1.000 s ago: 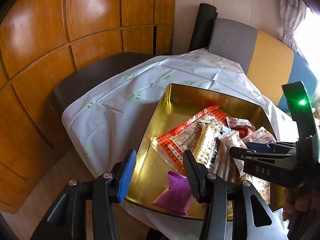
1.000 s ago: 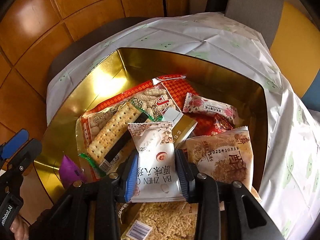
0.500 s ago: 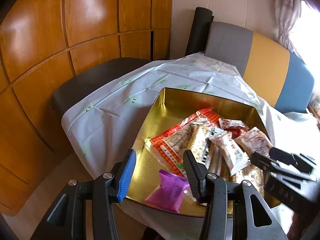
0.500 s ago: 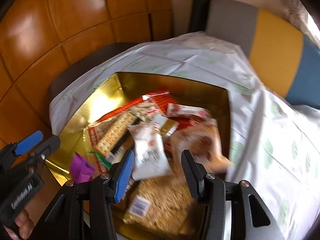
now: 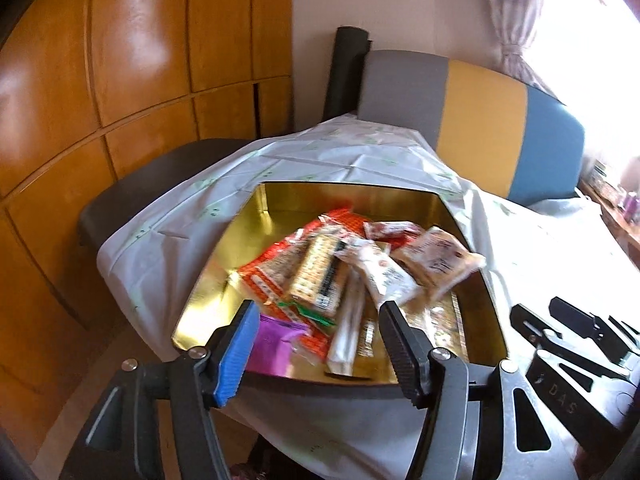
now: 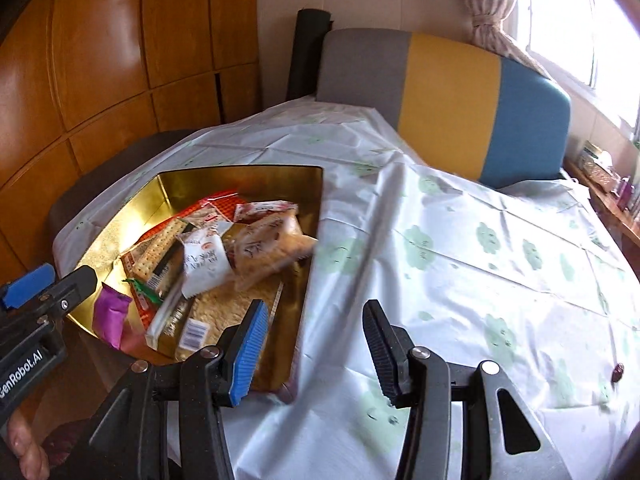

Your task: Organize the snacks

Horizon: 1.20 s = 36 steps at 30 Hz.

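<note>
A gold tin (image 5: 224, 276) (image 6: 120, 224) sits on the clothed table and holds a loose heap of snack packets. Among them are a purple packet (image 5: 272, 344) (image 6: 110, 314), a cracker pack (image 5: 320, 272), a white packet (image 5: 380, 272) (image 6: 204, 260) and a brown packet (image 5: 436, 260) (image 6: 268, 248). My left gripper (image 5: 320, 344) hovers at the tin's near edge; its jaws are opening and nothing is between them. My right gripper (image 6: 314, 354) stands open and empty over the cloth by the tin's right wall. It also shows in the left wrist view (image 5: 568, 344).
A white tablecloth (image 6: 460, 264) with green prints covers the table, and a small dark object (image 6: 618, 370) lies on it at the right. Behind stands a grey, yellow and blue seat back (image 6: 448, 100). Wood panelling (image 5: 140, 60) and a dark chair (image 5: 152, 180) lie to the left.
The right gripper let go of the white packet, which now lies in the tin, and drew back to the right. The left gripper also backed away, and its jaws stand wider.
</note>
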Each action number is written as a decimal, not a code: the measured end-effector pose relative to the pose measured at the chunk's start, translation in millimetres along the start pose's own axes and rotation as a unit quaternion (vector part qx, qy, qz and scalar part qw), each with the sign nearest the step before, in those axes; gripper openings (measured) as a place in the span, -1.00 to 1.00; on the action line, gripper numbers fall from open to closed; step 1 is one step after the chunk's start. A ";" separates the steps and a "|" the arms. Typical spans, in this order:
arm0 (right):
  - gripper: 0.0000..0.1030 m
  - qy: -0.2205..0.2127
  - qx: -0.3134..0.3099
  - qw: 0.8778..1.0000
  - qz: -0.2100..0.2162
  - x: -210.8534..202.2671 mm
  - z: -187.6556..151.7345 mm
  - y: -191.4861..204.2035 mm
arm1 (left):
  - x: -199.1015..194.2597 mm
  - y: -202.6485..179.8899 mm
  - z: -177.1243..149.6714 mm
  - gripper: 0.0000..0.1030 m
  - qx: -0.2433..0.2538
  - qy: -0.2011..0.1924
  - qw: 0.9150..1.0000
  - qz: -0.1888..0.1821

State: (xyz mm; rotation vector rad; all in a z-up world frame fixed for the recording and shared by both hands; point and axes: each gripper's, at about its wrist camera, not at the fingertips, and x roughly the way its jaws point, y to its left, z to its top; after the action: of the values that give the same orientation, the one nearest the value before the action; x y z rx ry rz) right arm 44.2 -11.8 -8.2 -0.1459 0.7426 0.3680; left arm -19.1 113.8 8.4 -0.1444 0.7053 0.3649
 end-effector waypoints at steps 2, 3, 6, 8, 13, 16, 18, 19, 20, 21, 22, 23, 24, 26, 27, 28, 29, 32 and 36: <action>-0.02 -0.001 0.003 1.000 -0.002 -3.5 -3.3 -2.6 | -1.6 -7.4 -2.3 0.29 0.010 0.001 1.000 -0.003; -0.02 -0.002 0.005 1.000 -0.005 -4.5 -4.5 -4.2 | -2.4 -10.1 -3.4 0.29 0.013 0.001 1.000 -0.006; -0.02 -0.003 0.011 1.000 -0.006 -9.0 -8.1 -8.8 | -4.6 -15.6 -4.5 0.29 0.019 0.000 1.000 -0.011; -0.02 -0.005 0.013 1.000 -0.007 -11.5 -9.3 -10.4 | -5.9 -16.5 -5.1 0.29 0.020 0.000 1.000 -0.012; -0.02 -0.008 0.012 1.000 -0.005 -13.5 -10.0 -10.0 | -5.1 -14.3 -3.7 0.29 0.016 0.000 1.000 -0.010; -0.02 -0.009 0.012 1.000 -0.002 -13.5 -9.8 -8.1 | -4.8 -12.9 -3.4 0.29 0.013 0.000 1.000 -0.008; -0.02 -0.009 0.012 1.000 -0.001 -14.1 -9.8 -7.8 | -5.0 -12.6 -3.5 0.29 0.013 -0.001 1.000 -0.007; -0.02 -0.009 0.011 1.000 -0.001 -14.1 -9.9 -7.4 | -4.7 -12.5 -3.9 0.29 0.013 -0.001 1.000 -0.007; -0.02 -0.009 0.010 1.000 0.000 -14.3 -10.2 -7.1 | -4.6 -12.0 -3.8 0.29 0.012 0.000 1.000 -0.007; -0.02 -0.008 0.010 1.000 0.000 -14.1 -10.4 -6.7 | -4.6 -12.0 -3.8 0.29 0.012 -0.001 1.000 -0.008; -0.02 -0.008 0.010 1.000 0.000 -14.0 -10.6 -6.8 | -4.8 -12.0 -3.7 0.29 0.013 -0.001 1.000 -0.007; -0.02 -0.008 0.010 1.000 0.000 -13.9 -10.8 -6.8 | -5.0 -11.6 -3.8 0.29 0.013 -0.002 1.000 -0.006; -0.02 -0.007 0.011 1.000 0.001 -13.7 -11.1 -6.6 | -5.3 -11.1 -3.8 0.29 0.013 -0.002 1.000 -0.007; -0.02 -0.007 0.010 1.000 0.001 -13.7 -11.5 -6.3 | -5.4 -10.6 -3.7 0.29 0.012 -0.002 1.000 -0.006; -0.02 -0.007 0.009 1.000 0.001 -13.8 -11.8 -5.7 | -5.4 -10.3 -3.7 0.30 0.012 -0.002 1.000 -0.007; -0.02 -0.007 0.009 1.000 0.001 -13.8 -11.9 -5.6 | -5.7 -10.1 -3.6 0.29 0.011 -0.003 1.000 -0.006; -0.02 -0.007 0.008 1.000 0.001 -13.7 -12.0 -5.1 | -5.7 -9.6 -3.6 0.30 0.010 -0.003 1.000 -0.006; -0.02 -0.007 0.006 1.000 0.002 -13.9 -12.8 -3.8 | -5.9 -9.0 -3.3 0.29 0.009 -0.004 1.000 -0.006; -0.02 -0.007 0.004 1.000 0.004 -14.4 -13.2 -3.4 | -6.3 -8.1 -3.3 0.29 0.008 -0.005 1.000 -0.005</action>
State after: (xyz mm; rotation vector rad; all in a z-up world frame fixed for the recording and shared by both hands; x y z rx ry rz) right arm 27.4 -22.4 -8.0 -0.1318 0.7318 0.3737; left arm -22.5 103.6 10.0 -0.1301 0.6973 0.3504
